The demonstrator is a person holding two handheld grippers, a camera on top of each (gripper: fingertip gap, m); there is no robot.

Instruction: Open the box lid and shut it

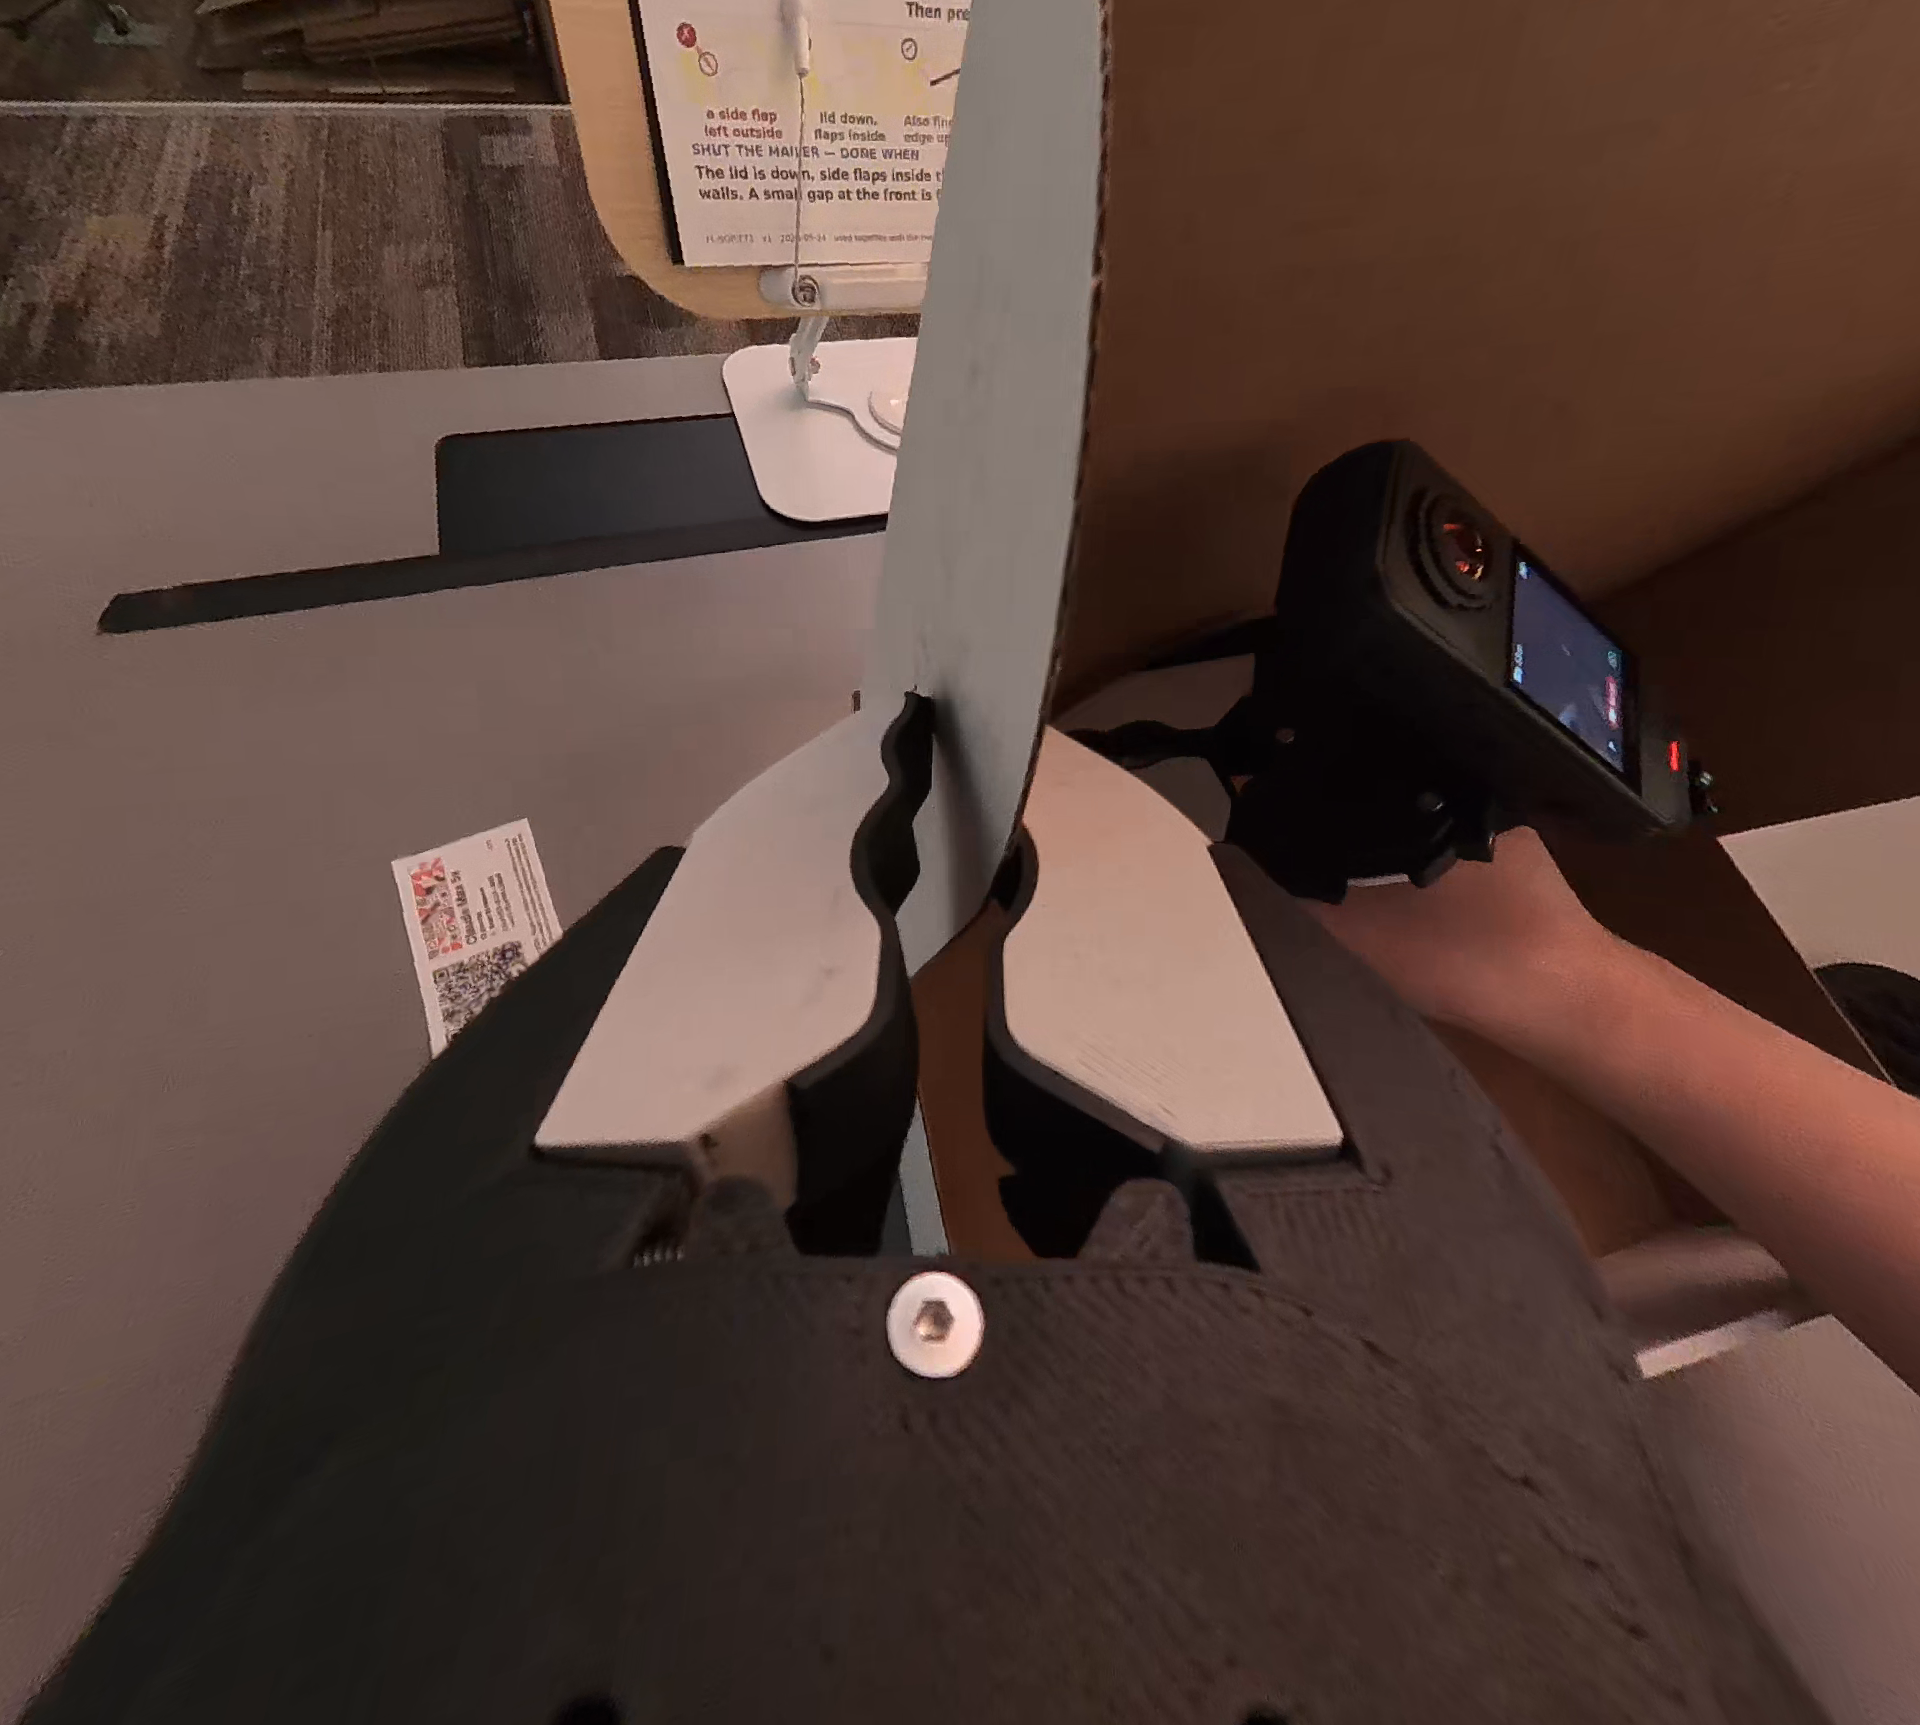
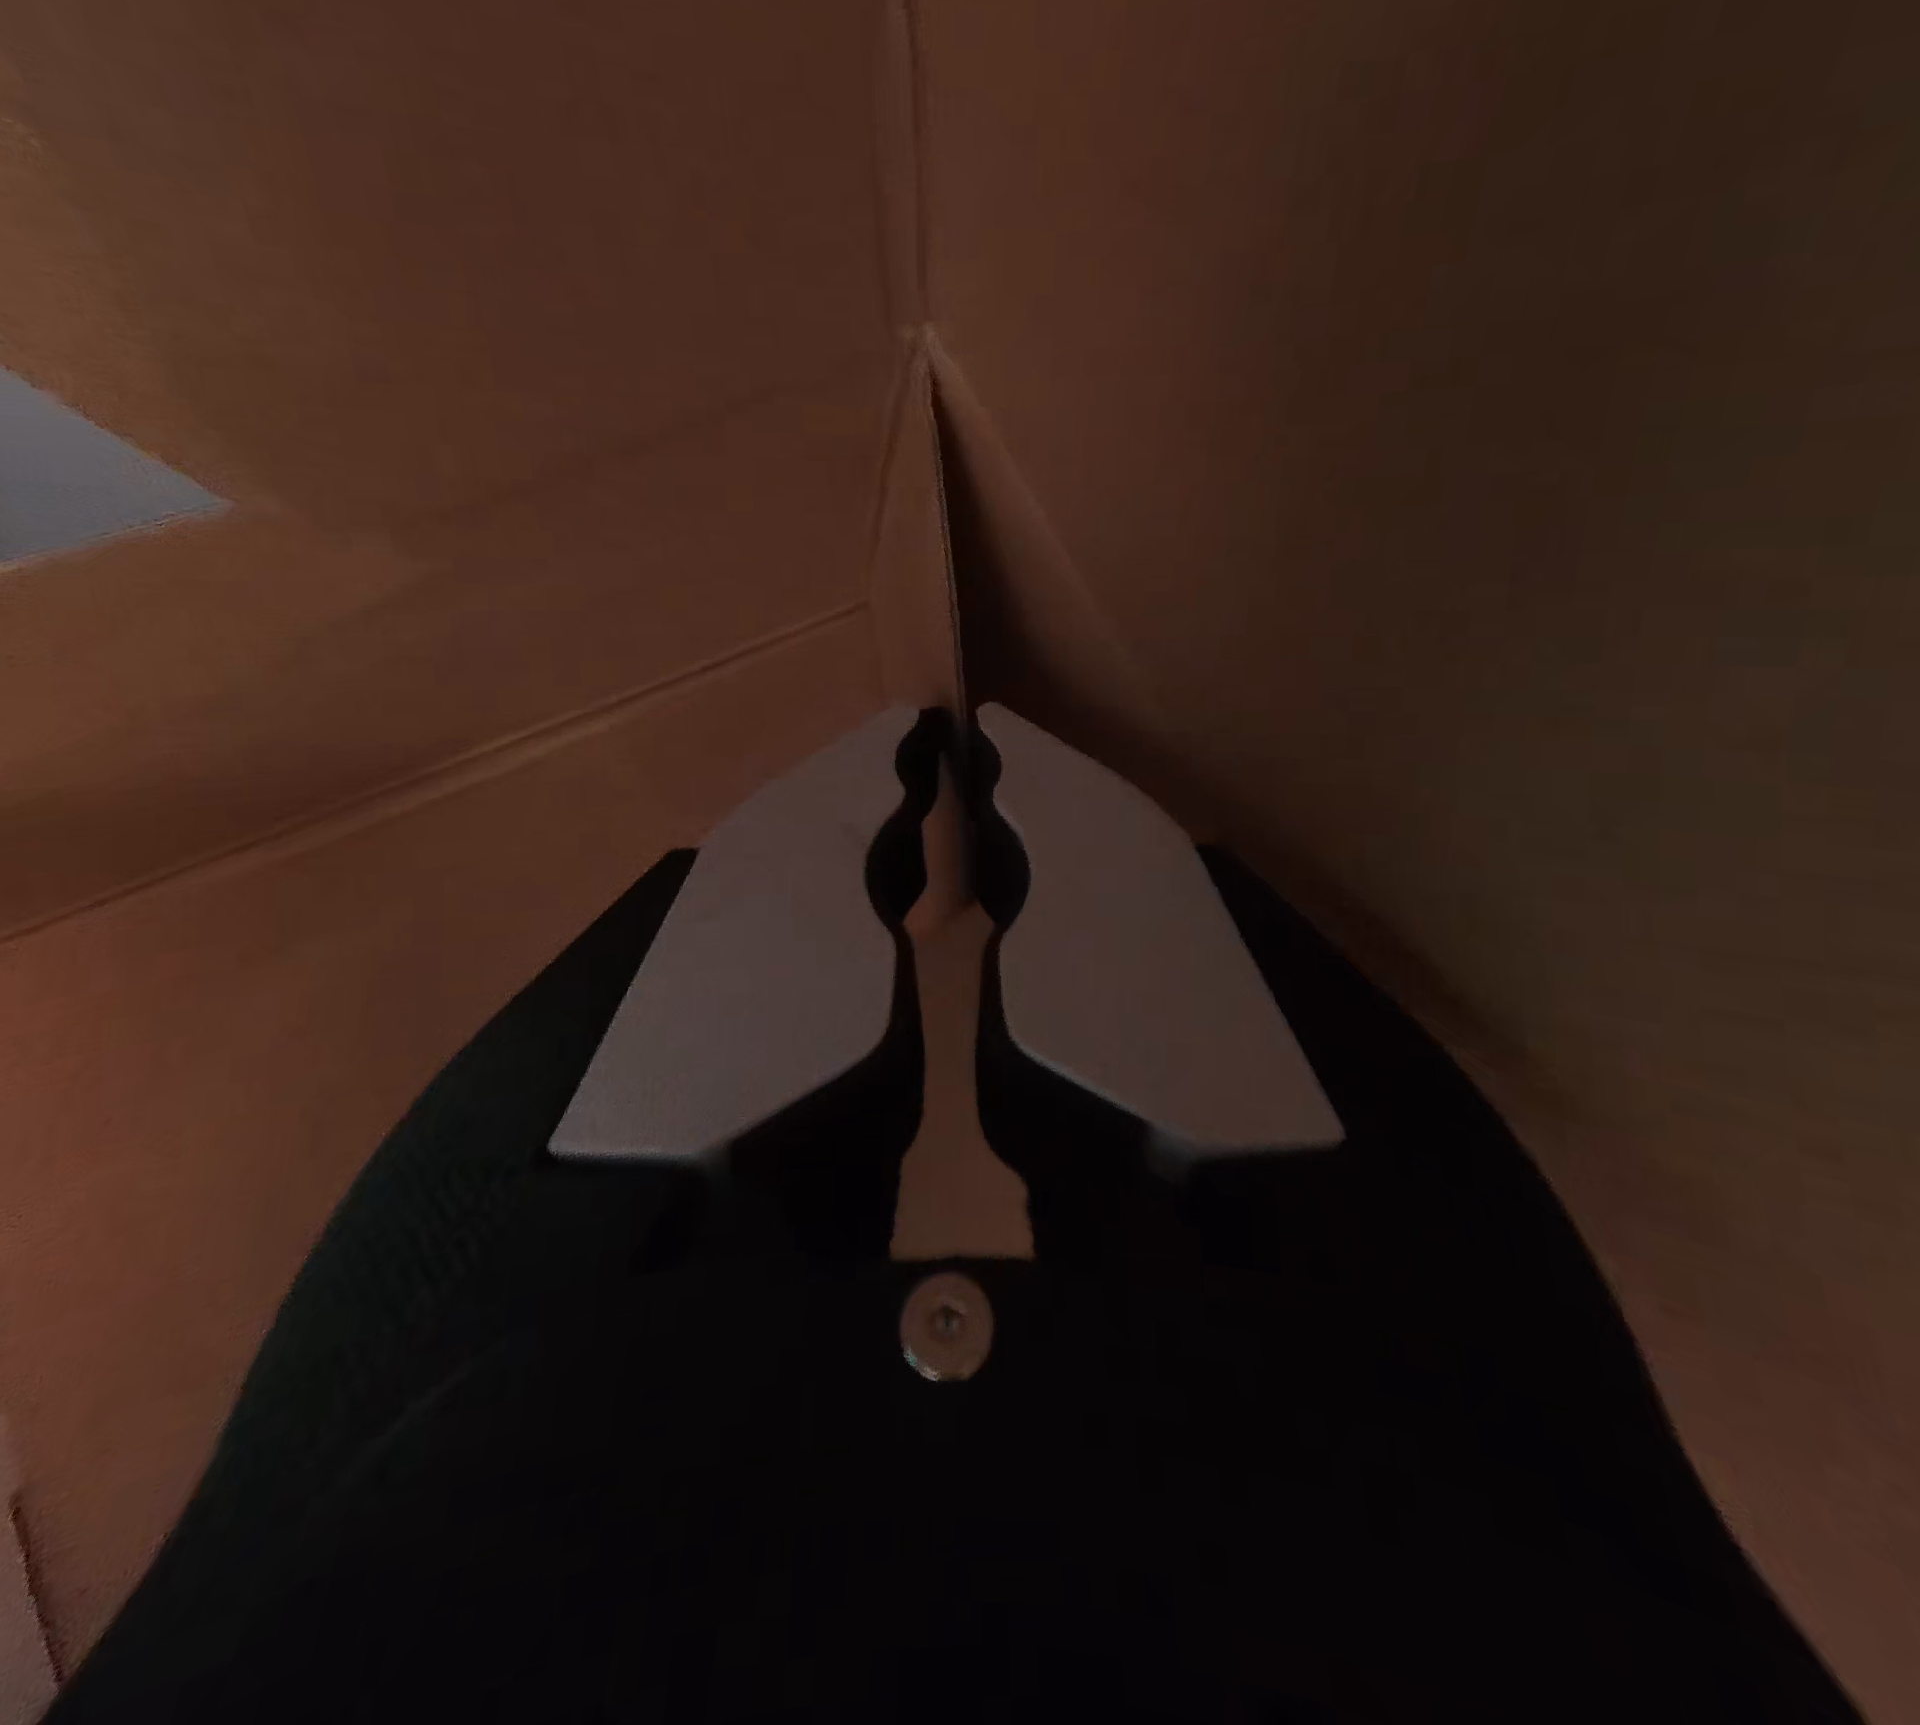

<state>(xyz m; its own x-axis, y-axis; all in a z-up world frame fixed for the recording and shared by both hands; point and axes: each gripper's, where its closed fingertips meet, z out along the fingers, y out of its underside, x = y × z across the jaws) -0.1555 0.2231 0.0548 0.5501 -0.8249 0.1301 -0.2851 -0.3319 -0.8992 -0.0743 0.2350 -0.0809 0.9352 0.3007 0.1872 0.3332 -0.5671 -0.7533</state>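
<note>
Our left gripper [image 1: 961, 802] clamps the upright box lid [image 1: 997, 345]; our right gripper [image 2: 961, 776] pinches a cardboard flap [image 2: 951, 595].

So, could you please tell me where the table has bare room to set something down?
The grey table lies bare left of the left gripper, between the black mat and the printed card. It is crowded to the right: the box flap, the right gripper and a hand.
</note>
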